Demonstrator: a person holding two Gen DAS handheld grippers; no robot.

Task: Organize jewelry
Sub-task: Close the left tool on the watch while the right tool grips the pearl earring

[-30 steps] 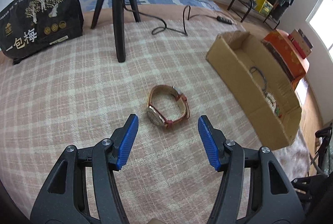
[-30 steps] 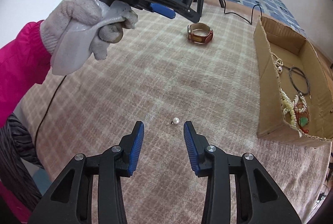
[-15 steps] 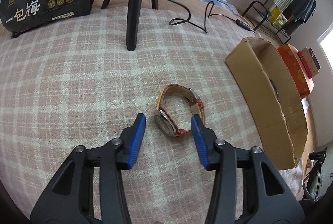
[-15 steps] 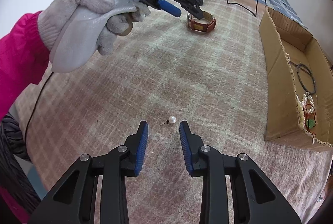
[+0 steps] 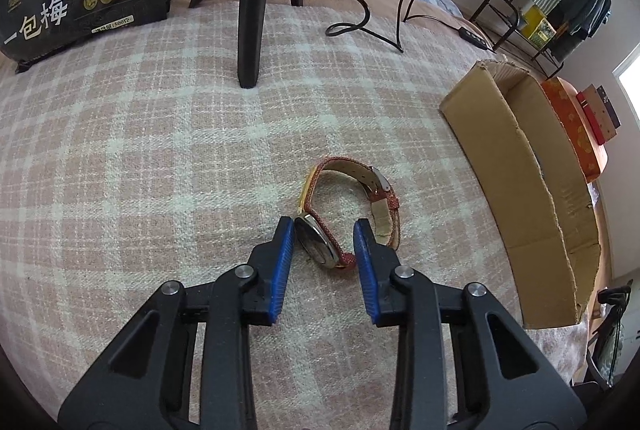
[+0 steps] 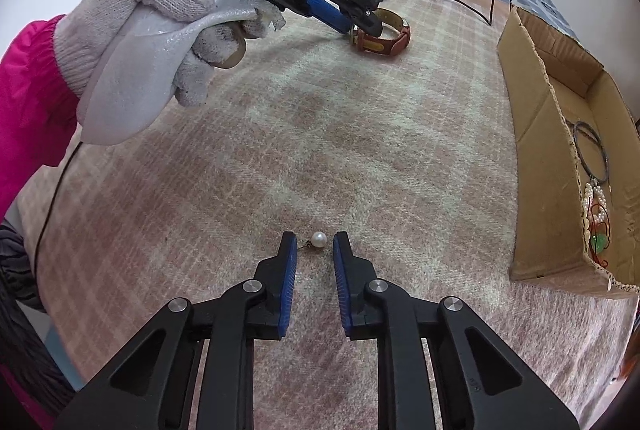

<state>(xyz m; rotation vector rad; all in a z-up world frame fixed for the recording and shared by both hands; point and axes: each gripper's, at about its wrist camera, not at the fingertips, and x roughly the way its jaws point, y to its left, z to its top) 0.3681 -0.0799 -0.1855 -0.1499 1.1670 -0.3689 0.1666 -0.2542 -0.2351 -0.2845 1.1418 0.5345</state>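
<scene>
With the left gripper (image 5: 324, 230) part-open astride the watch (image 5: 348, 214) and the right gripper (image 6: 314, 244) narrowly open around the pearl earring (image 6: 319, 239) on the bed, the pearl may roll away at closure.

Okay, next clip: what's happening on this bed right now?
A person is tidying jewelry off a plaid blanket into a cardboard box that already holds a bangle and pearl strands. The left claw is open around the face of a red-strapped wristwatch, not yet clamped. The right claw is open astride a loose pearl earring. Nothing has been lifted.
</scene>
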